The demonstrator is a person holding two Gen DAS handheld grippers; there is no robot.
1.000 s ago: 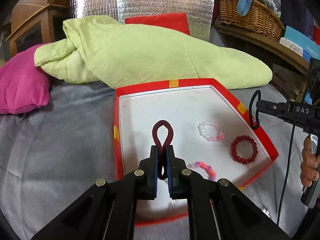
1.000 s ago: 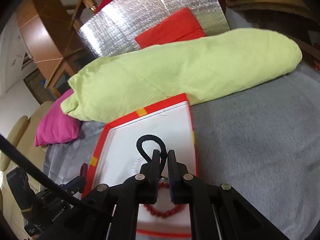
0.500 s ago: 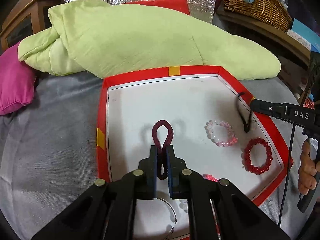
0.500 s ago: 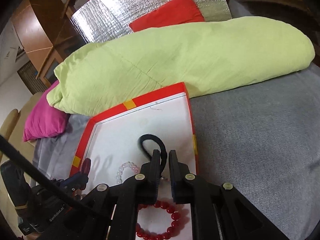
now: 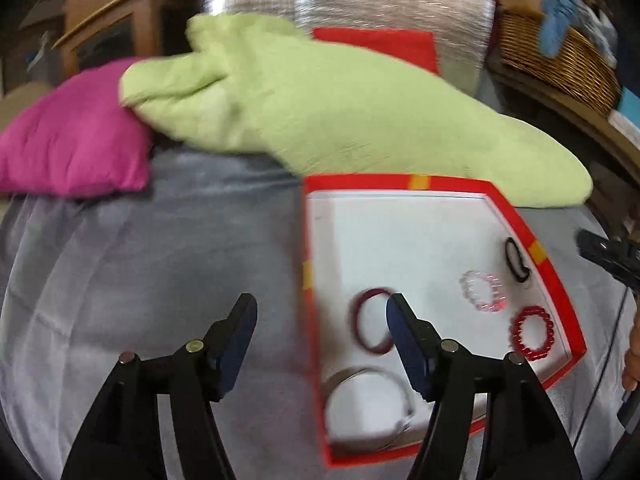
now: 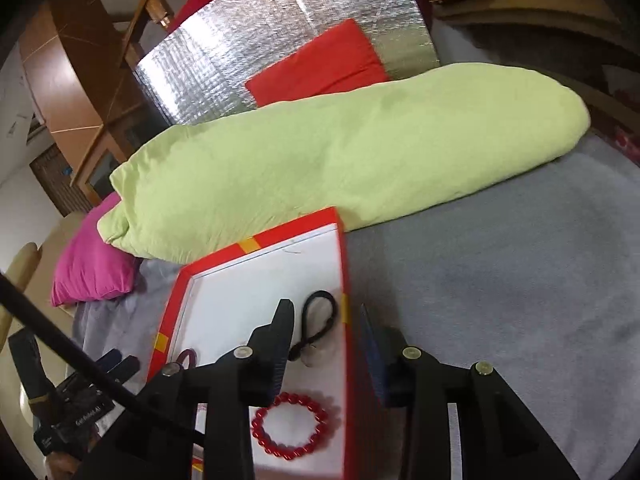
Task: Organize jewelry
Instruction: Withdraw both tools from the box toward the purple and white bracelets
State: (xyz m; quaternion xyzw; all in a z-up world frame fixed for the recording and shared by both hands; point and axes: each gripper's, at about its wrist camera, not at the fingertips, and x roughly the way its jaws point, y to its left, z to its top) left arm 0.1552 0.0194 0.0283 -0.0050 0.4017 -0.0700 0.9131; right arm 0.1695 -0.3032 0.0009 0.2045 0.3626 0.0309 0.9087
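Left wrist view: left tongs [image 5: 320, 320] are spread wide and grip nothing; one finger hangs over the grey bed cover [image 5: 160, 280], the other over the red-rimmed tray [image 5: 520, 224].
Dark red band [image 5: 372, 326]: lies flat on the tray's white floor near its left edge, just off the inner side of the left tongs' right finger, not between the fingers.
Silver bangle [image 5: 368, 404]: in the tray's near left corner, just nearer than the dark red band.
Pink bead bracelet [image 5: 482, 291]: toward the tray's right edge.
Red bead bracelet [image 5: 532, 333]: by the tray's near right corner.
Right wrist view: right tongs [image 6: 324, 334] are also released and empty, straddling the tray's right rim.
Black hair tie [image 6: 318, 322]: lies free against the tray's right edge, between the right tongs' fingers, its long axis running roughly away from them, slightly slanted.
Nearer arm: the right tongs sit closest to the black tie, the left to the dark red band.
Judgement: every visible piece already rests inside the tray; any further piece is out of sight.
Background: green quilt [image 6: 340, 160] along the bed's far edge.
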